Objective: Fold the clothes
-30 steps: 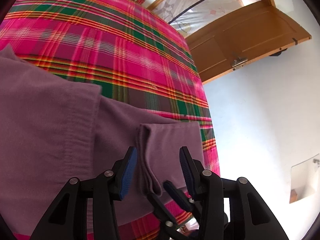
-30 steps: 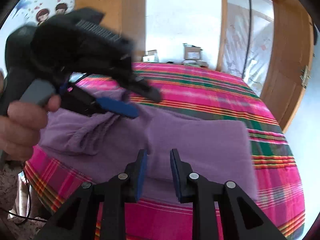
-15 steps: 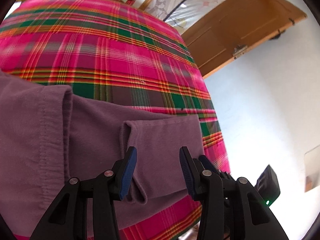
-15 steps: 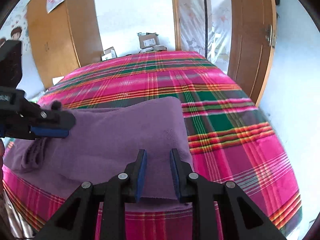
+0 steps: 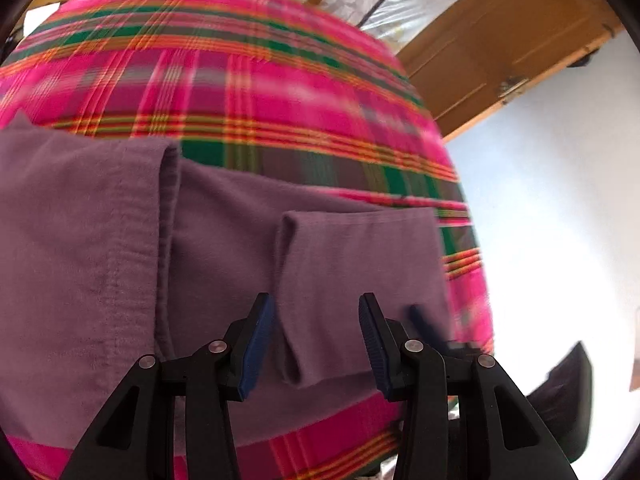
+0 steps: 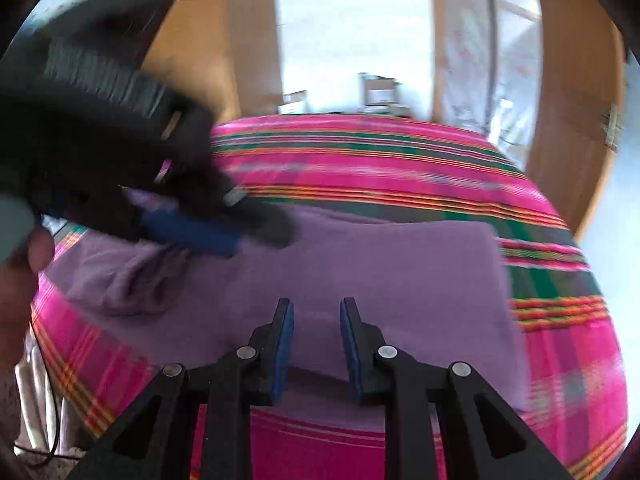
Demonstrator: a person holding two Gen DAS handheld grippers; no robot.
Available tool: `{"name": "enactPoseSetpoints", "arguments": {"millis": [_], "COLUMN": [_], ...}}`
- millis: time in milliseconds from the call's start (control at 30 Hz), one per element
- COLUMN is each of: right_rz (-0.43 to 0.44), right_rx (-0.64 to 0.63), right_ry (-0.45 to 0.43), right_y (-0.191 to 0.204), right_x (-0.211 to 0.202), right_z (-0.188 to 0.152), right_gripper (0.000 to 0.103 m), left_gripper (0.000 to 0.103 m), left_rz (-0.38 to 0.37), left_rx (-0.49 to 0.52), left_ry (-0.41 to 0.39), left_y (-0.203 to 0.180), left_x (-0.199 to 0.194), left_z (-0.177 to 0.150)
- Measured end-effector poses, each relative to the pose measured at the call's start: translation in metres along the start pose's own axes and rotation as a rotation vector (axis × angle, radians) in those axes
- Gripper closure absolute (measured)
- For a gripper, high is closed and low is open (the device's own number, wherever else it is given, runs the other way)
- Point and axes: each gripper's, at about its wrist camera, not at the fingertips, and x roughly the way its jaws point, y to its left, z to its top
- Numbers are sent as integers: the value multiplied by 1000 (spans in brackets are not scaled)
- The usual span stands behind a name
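On the pink plaid bed (image 5: 280, 92) we are holding both tongs spread, the left tongs (image 5: 316, 336) straddling a folded flap and the right tongs (image 6: 316, 336) hovering empty over the soft purple fleece garment (image 6: 380, 280), probably lining up a crease.

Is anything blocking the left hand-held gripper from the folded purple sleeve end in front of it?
Nothing visible. The left hand-held gripper is open, with the purple garment's folded sleeve end lying directly between and ahead of its fingers on the plaid bedspread.
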Motion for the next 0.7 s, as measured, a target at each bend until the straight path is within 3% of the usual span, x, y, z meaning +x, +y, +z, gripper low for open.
{"name": "enactPoseSetpoints", "arguments": {"millis": [333,467,700], "right_rz": [61,78,55], "right_rx": [-12,33,38], "right_ry": [31,-19,30], "right_y": [22,16,18], "right_x": [14,5,19], "right_z": [5,13,18], "right_gripper": [79,79,79], "left_gripper": [57,57,57], "left_rz": [-35,-22,-37], "left_rx": [6,-21,-97], "left_ry": [-80,-117,-191], "left_y": [-2,15,51], "left_x": [-40,-58,-89], "left_z": [-7,-11,-17]}}
